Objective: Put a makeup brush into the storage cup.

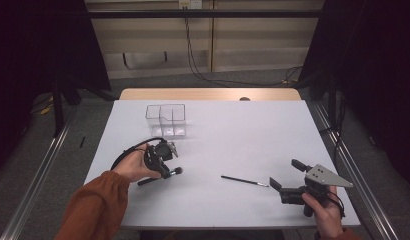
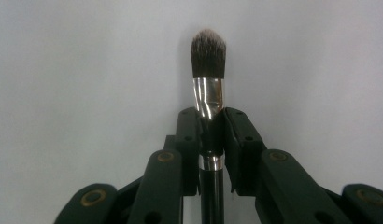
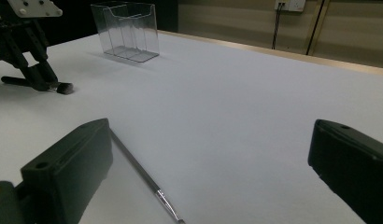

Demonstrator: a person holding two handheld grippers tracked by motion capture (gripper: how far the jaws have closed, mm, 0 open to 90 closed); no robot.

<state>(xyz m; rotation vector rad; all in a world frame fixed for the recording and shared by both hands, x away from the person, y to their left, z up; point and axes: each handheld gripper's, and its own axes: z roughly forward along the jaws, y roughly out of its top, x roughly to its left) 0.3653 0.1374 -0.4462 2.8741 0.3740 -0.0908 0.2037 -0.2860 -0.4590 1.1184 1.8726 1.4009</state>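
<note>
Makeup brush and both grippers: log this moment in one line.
left gripper shut on makeup brush | right gripper open | thin brush on table

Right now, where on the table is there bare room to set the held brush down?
Free: the wide right half, from the clear box across to the table's right edge, and the front strip below the left gripper. Crowded: around the thick brush clamped in its jaws, and beside the thin brush lying by the open right gripper.

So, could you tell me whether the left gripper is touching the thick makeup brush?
Touching: in the left gripper view, the left gripper has both pads pressed against the thick makeup brush just below its silver ferrule.
</note>
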